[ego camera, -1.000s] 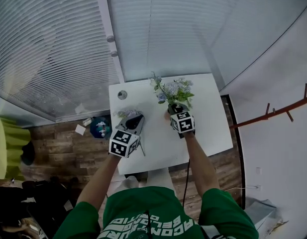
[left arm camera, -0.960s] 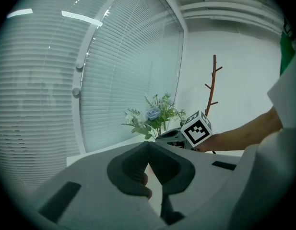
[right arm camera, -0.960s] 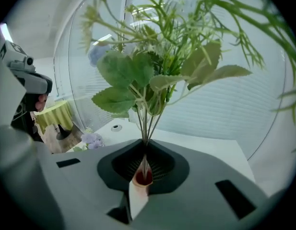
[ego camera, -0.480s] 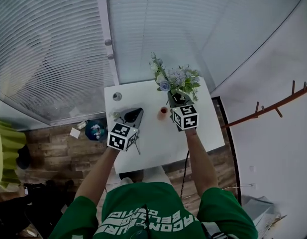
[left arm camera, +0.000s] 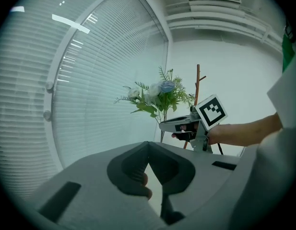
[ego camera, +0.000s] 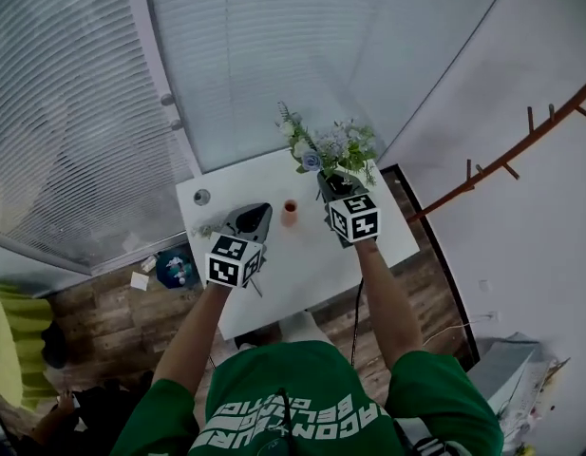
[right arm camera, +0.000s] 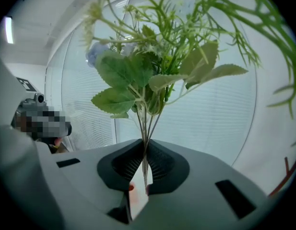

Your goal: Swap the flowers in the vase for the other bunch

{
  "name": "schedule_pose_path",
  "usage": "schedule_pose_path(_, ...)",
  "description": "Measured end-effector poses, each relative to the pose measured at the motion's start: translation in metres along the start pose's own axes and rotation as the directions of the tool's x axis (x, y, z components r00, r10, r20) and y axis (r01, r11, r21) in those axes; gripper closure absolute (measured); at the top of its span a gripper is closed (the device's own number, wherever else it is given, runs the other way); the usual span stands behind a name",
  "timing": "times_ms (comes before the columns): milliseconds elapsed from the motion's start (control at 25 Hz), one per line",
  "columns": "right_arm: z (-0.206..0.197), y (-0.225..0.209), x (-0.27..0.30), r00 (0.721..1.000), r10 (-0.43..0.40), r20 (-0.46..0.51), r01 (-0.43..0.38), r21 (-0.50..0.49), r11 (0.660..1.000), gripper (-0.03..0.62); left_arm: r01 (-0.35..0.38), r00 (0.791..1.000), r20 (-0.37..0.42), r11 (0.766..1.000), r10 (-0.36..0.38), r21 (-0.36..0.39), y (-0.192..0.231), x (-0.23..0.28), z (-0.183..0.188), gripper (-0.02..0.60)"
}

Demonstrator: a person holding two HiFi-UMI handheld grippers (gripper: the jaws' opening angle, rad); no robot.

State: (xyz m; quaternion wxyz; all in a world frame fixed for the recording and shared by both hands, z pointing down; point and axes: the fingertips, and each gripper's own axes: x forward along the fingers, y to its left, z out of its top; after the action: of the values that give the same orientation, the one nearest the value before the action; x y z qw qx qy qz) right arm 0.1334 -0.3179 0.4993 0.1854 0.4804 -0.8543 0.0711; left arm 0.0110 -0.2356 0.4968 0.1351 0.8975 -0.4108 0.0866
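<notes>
Right gripper [right arm camera: 145, 150] is clamped on the thin green stems of the bunch of pale blue and white artificial flowers with broad green leaves [right arm camera: 148, 80], which hangs clear of the small orange-red vase [ego camera: 290, 210]. Left gripper [left arm camera: 148, 147] has its jaws together, and nothing shows between them. The vase stands empty between the two grippers. A sprig of what is probably the other bunch [ego camera: 207, 228] lies just beside the left gripper, mostly hidden.

Risks: the stems are slim and gripped low, so the top-heavy bunch could swivel or slip. A low sweep across the table could tip the light vase.

Setting: a white rectangular table [ego camera: 311, 255] with a round cable hole [ego camera: 201, 197], curved slatted blinds [ego camera: 84, 112], a wood-plank floor [ego camera: 103, 302] and a wooden coat stand [ego camera: 501, 164].
</notes>
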Motion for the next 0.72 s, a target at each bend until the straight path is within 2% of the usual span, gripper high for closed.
schedule_pose_path(120,-0.016,-0.036,-0.04,0.995,-0.098,-0.019,0.099,0.02,0.995,0.563,0.094,0.996,0.006,0.995,-0.094,0.016,-0.034,0.026,0.005,0.578)
schedule_pose_path(280,-0.039,-0.086,-0.099,0.976,-0.214,-0.046,0.216,0.048,0.975,0.563,0.218,0.976,0.001,0.975,-0.218,0.044,-0.087,0.062,0.012,0.578)
schedule_pose_path(480,-0.07,-0.132,-0.178,0.932,-0.351,-0.091,0.357,0.065,0.932,0.563,0.366,0.93,-0.012,0.928,-0.366,0.076,-0.156,0.096,0.016,0.578)
schedule_pose_path(720,-0.104,-0.156,-0.231,0.896,-0.421,-0.139,0.435,0.09,0.896,0.563,0.458,0.889,-0.043,0.883,-0.456,0.106,-0.21,0.116,0.01,0.578)
